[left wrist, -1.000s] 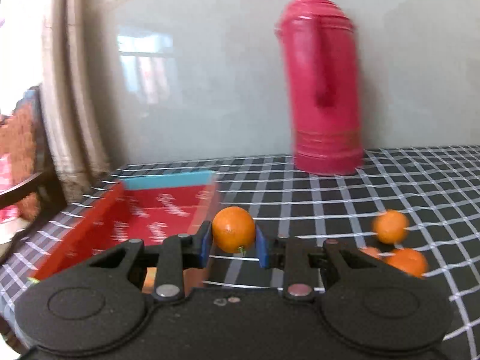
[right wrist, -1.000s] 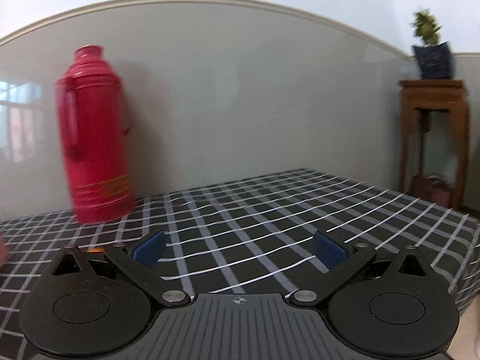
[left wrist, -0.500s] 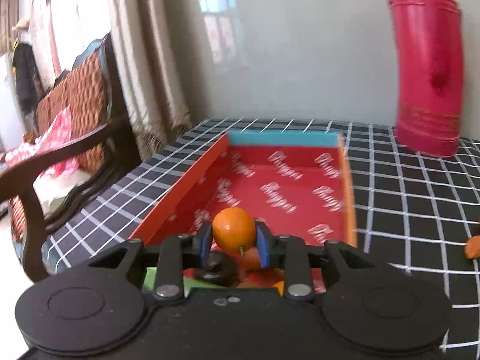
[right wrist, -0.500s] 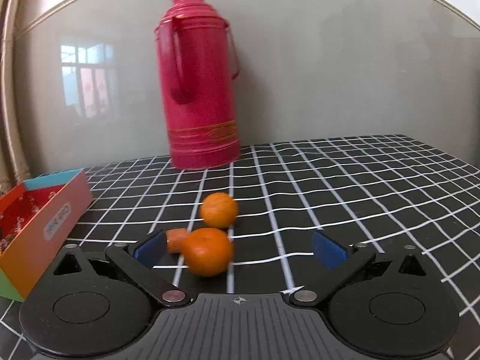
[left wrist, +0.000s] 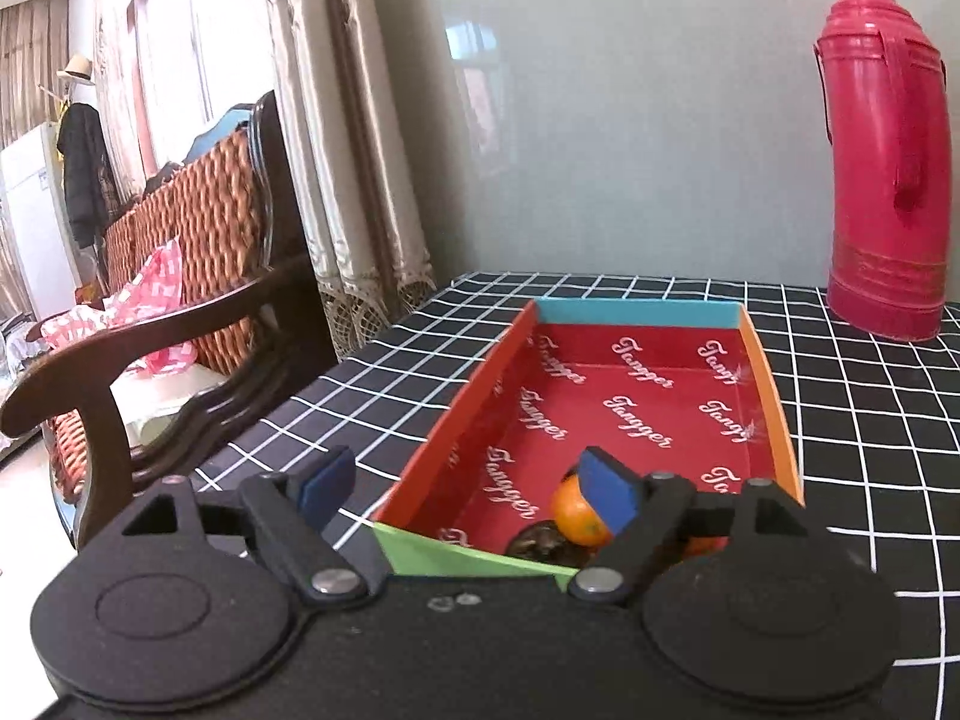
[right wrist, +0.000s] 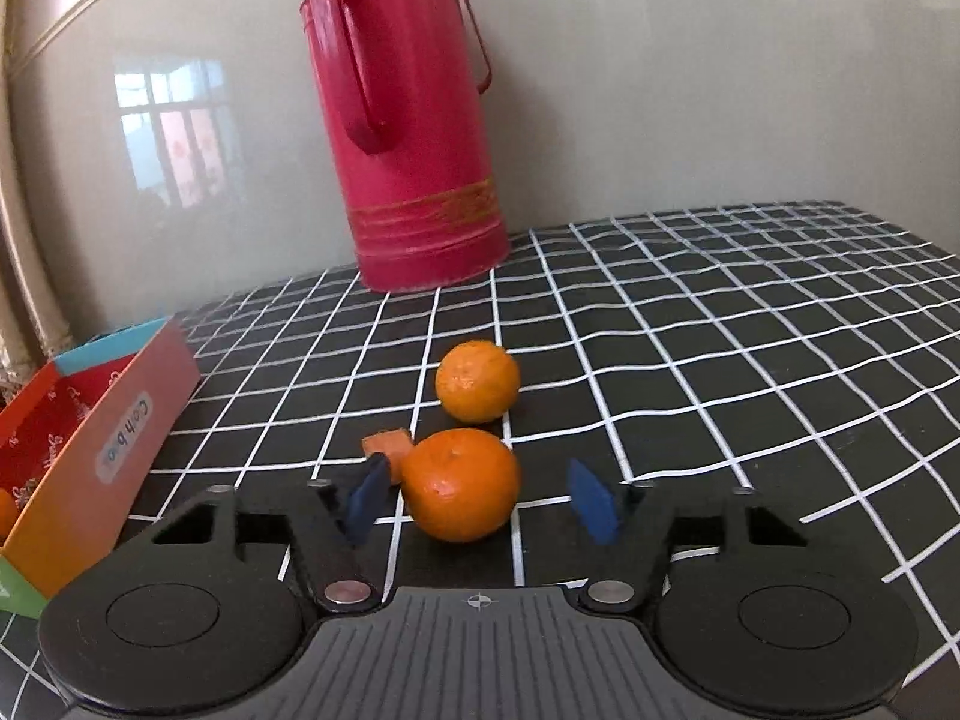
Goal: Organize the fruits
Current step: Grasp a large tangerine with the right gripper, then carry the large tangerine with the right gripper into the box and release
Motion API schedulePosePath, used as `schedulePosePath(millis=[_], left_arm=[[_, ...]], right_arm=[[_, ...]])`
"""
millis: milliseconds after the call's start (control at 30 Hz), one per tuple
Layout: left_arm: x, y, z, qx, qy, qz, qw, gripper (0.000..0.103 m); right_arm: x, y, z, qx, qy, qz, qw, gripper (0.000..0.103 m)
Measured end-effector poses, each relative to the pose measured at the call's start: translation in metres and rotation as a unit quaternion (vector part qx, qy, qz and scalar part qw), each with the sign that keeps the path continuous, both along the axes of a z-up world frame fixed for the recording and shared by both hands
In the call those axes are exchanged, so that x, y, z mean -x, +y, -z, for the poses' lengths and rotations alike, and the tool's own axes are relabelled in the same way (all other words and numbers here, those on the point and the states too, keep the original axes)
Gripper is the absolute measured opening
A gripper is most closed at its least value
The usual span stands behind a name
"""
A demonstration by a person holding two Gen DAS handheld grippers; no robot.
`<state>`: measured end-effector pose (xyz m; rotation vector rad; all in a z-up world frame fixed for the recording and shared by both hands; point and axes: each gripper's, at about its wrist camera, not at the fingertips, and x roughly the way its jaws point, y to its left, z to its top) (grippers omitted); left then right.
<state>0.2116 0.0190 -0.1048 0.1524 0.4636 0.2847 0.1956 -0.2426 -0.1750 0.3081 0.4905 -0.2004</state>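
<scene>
Both tongs free: left tongs (left wrist: 468, 489) opening over box (left wrist: 774, 396); right tongs (right wrist: 480, 501) closing round orange (right wrist: 461, 483).

Black tongs (right wrist: 477, 501), blue pads (right wrist: 591, 501) (silver pivot screws).

Daylight from a window (left wrist: 174, 78) far left of the left claw (left wrist: 465, 489) glares on the glossy wall (right wrist: 180, 138), both views sharp but bowed at the edges.

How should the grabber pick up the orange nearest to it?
Squeeze the near orange at its widest middle, one pad each side, coming level from the front. It sits round on the tablecloth, already between the closing fingers of the right tool, which do not yet touch it.
</scene>
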Motion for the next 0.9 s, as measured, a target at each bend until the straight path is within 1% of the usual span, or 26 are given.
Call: schedulePosePath(millis=[33,67,100,233,300,367,433,500,600,733,900], left_arm=[[0.001,0.003,-0.001,0.000,-0.002,-0.002,1.0000,0.075],[0.002,0.005,-0.001,0.000,-0.002,-0.003,1.0000,0.075],[0.002,0.009,-0.001,0.001,-0.004,-0.006,1.0000,0.076],[0.002,0.023,-0.002,0.004,-0.006,-0.025,0.9997,0.079],[0.003,0.031,-0.003,0.008,-0.006,-0.034,0.9994,0.080],[0.004,0.040,-0.003,0.017,-0.003,-0.041,0.9990,0.081],[0.006,0.049,-0.003,0.024,-0.002,-0.046,0.9987,0.081],[0.009,0.055,-0.003,0.024,-0.001,-0.052,0.9984,0.082],[0.013,0.065,-0.003,0.026,0.001,-0.058,0.9980,0.082],[0.018,0.079,-0.004,0.026,-0.001,-0.067,0.9974,0.082],[0.023,0.097,-0.003,0.025,-0.001,-0.081,0.9964,0.082]], right_arm=[[-0.002,-0.001,0.000,-0.005,0.003,-0.001,1.000,0.056],[-0.004,-0.002,0.001,-0.009,0.007,-0.003,1.000,0.050],[-0.004,-0.001,0.001,-0.008,0.006,-0.004,1.000,0.042],[-0.005,0.004,0.001,-0.004,0.000,-0.010,1.000,0.042],[-0.003,0.007,-0.002,-0.011,-0.013,-0.013,1.000,0.042],[0.004,0.015,-0.011,-0.017,-0.038,-0.026,0.999,0.042],[0.010,0.028,-0.020,-0.006,-0.069,-0.045,0.997,0.042],[0.017,0.046,-0.029,0.005,-0.101,-0.073,0.992,0.042],[0.023,0.071,-0.036,0.003,-0.132,-0.122,0.984,0.042],[0.020,0.105,-0.040,0.006,-0.135,-0.175,0.975,0.042],[0.014,0.139,-0.038,0.020,-0.131,-0.212,0.968,0.042]])
